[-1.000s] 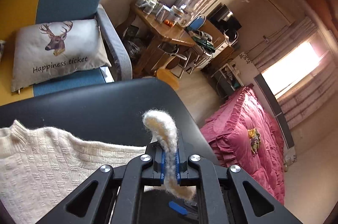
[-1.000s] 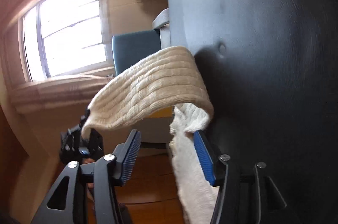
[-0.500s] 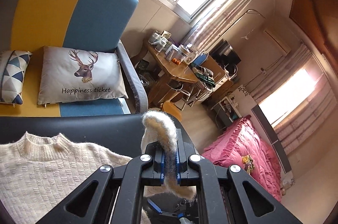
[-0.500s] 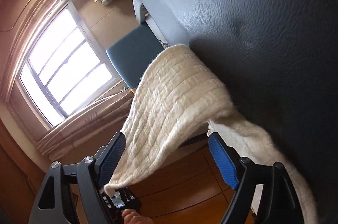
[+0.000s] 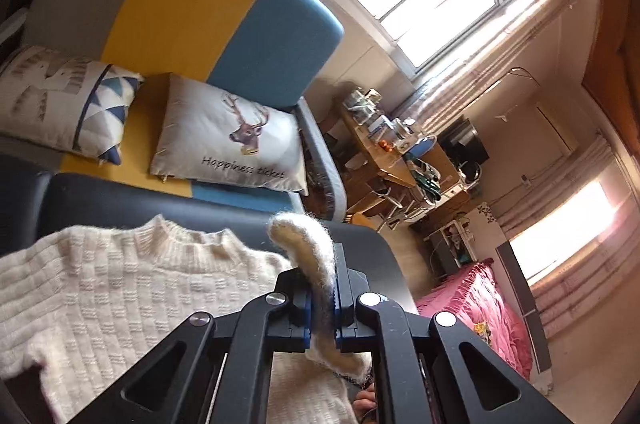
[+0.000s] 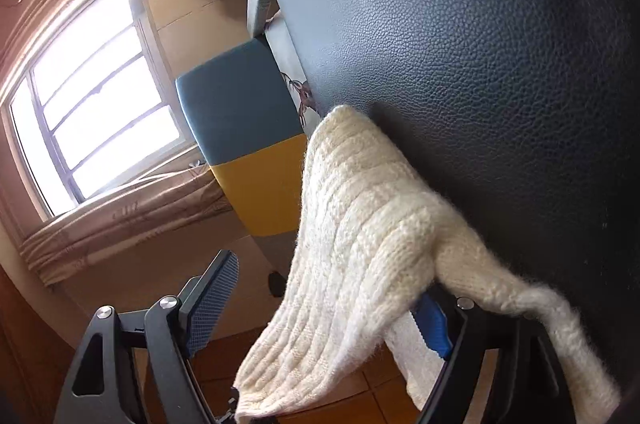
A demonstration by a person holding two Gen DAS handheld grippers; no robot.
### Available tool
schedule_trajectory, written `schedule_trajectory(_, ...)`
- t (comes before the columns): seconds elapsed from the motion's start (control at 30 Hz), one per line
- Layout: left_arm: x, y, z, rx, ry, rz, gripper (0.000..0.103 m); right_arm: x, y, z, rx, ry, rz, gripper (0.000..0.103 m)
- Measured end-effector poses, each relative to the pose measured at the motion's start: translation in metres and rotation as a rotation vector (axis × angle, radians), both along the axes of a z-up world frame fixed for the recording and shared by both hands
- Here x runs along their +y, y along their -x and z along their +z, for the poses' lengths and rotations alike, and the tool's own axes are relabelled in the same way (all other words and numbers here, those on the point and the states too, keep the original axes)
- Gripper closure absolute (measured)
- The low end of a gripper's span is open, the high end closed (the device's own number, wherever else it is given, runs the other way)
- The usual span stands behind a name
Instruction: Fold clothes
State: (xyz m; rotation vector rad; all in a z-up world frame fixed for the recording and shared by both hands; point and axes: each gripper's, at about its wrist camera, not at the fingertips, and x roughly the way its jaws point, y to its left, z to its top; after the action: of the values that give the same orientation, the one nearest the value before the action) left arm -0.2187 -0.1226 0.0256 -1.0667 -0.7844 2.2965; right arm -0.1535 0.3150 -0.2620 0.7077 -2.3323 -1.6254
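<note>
Two views show one cream sweater on the dark table, and much has changed in the last second. Largest first: in the left wrist view the sofa, with the deer pillow, now fills the upper half, while before mostly the table and the far room were seen. So the left gripper has travelled across the table w/ the cloth. More of the sweater body and its collar lies in front of it now, flat on the table.

Its fingers are closed on a strip of the sweater, prob. a sleeve end or a hem; the fuzzy edge stands up between the pads and curls over. This grip is same as a sec ago.

Next, the right gripper. Its jaws were narrower a second ago and now stand fully wide. A fold of the sweater hangs between them and drapes over the right finger, but the pads do not press it. So the right side has let the cloth go, and it only rests there, near the table edge.

For the task, I judge one fold is being carried over by the left side alone. The part over the right finger may drag when that gripper pulls back, so it should retreat clear of the knit. Fold is not yet finished: cloth is not laid down.
</note>
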Motion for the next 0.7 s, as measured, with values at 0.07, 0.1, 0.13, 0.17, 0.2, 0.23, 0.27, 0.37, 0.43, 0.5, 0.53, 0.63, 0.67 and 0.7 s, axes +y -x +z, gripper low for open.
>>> schedule_trajectory(0.07, -0.022, -0.002, -0.031, -0.056, 0.014, 0.044, 0.096, -0.002, 0.002, 0.007, -0.002, -0.067, 0.021, 0.019)
schedule_trajectory(0.1, -0.032, -0.002, -0.048, -0.089, 0.024, 0.066, 0.096, -0.003, 0.003, 0.01, -0.005, -0.107, 0.037, 0.019)
schedule_trajectory(0.13, -0.041, -0.001, -0.065, -0.119, 0.036, 0.08, 0.096, -0.005, 0.004, 0.013, -0.006, -0.139, 0.057, 0.019)
schedule_trajectory(0.17, -0.048, -0.001, -0.082, -0.153, 0.044, 0.095, 0.096, -0.007, 0.005, 0.015, -0.009, -0.163, 0.076, 0.019)
schedule_trajectory(0.2, -0.054, 0.0, -0.098, -0.187, 0.05, 0.11, 0.096, -0.009, 0.006, 0.017, -0.012, -0.188, 0.092, 0.019)
schedule_trajectory(0.23, -0.06, 0.001, -0.115, -0.221, 0.057, 0.124, 0.096, -0.011, 0.006, 0.019, -0.016, -0.216, 0.102, 0.019)
schedule_trajectory(0.27, -0.064, 0.0, -0.128, -0.246, 0.07, 0.136, 0.096, -0.013, 0.006, 0.02, -0.021, -0.244, 0.112, 0.019)
schedule_trajectory(0.37, -0.072, -0.001, -0.162, -0.307, 0.107, 0.167, 0.096, -0.017, 0.003, 0.024, -0.051, -0.343, 0.138, 0.019)
schedule_trajectory(0.43, -0.075, -0.001, -0.176, -0.335, 0.112, 0.182, 0.096, -0.017, 0.0, 0.028, -0.058, -0.393, 0.139, 0.02)
schedule_trajectory(0.5, -0.078, -0.002, -0.187, -0.358, 0.111, 0.194, 0.096, -0.016, -0.002, 0.034, -0.064, -0.445, 0.134, 0.02)
schedule_trajectory(0.53, -0.079, -0.003, -0.191, -0.365, 0.106, 0.197, 0.096, -0.015, -0.004, 0.038, -0.063, -0.472, 0.129, 0.02)
schedule_trajectory(0.63, -0.077, -0.006, -0.2, -0.379, 0.11, 0.188, 0.095, -0.01, -0.004, 0.039, -0.046, -0.482, 0.143, 0.02)
schedule_trajectory(0.67, -0.076, -0.006, -0.201, -0.381, 0.122, 0.186, 0.095, -0.008, -0.005, 0.035, -0.063, -0.472, 0.147, 0.02)
schedule_trajectory(0.7, -0.074, -0.007, -0.202, -0.382, 0.137, 0.185, 0.095, -0.006, -0.005, 0.031, -0.076, -0.463, 0.153, 0.02)
